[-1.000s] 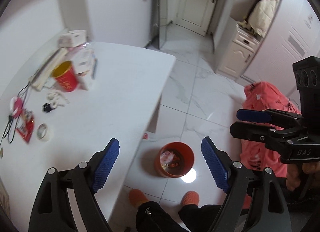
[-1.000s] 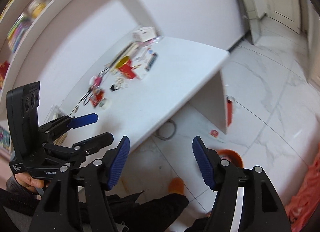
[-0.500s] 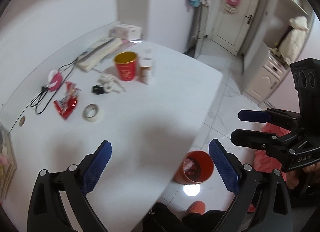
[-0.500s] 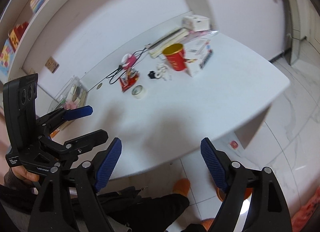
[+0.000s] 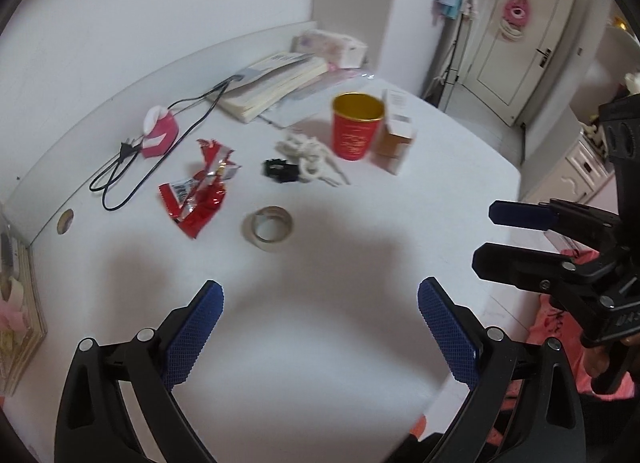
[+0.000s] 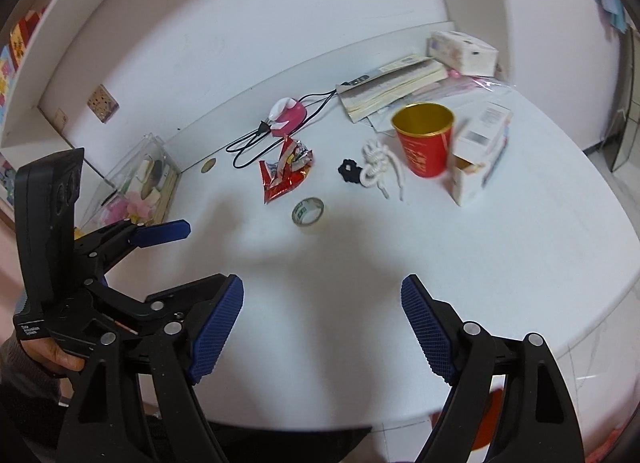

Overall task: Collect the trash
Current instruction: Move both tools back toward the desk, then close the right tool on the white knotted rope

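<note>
Both tools are wide open and hold nothing: the left gripper [image 5: 318, 327] and the right gripper [image 6: 322, 327] hang over the near, bare part of the white table [image 5: 320, 343]. Nothing looks picked up yet. Farther back lie a tape roll [image 5: 269, 228] and the red snack wrappers [image 5: 200, 191], likely the trash, and beyond them the red cup [image 5: 356, 131] looks empty inside.

White table [image 5: 360, 343] — red wrappers [image 5: 198, 191], tape roll [image 5: 269, 228], red cup [image 5: 356, 126], rope [image 5: 310, 157].
</note>
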Action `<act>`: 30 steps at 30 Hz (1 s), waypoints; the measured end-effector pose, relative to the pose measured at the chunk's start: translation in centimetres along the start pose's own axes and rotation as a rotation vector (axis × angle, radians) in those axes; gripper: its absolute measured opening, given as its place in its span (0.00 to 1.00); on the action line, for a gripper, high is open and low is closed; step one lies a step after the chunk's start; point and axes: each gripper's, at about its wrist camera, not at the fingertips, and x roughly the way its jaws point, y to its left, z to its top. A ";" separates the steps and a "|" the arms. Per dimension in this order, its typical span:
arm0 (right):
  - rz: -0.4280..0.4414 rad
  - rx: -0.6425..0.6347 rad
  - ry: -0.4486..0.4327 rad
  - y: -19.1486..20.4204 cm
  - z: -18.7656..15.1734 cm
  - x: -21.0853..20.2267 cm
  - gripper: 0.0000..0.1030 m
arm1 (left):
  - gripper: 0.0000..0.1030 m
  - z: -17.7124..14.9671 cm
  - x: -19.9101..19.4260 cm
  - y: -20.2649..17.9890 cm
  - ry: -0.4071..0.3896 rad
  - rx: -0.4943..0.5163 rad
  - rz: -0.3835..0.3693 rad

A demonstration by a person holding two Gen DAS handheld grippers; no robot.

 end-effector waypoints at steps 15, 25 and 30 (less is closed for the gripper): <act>-0.028 -0.036 0.055 -2.6 6.2 9.5 0.55 | 0.75 3.4 8.9 2.7 0.096 0.028 -0.081; -0.068 -0.114 0.077 -3.8 9.0 14.7 0.50 | 0.61 4.2 12.1 4.1 0.137 0.006 -0.109; -0.114 -0.128 0.075 -4.6 10.1 16.7 0.48 | 0.55 4.2 12.7 4.9 0.140 0.005 -0.118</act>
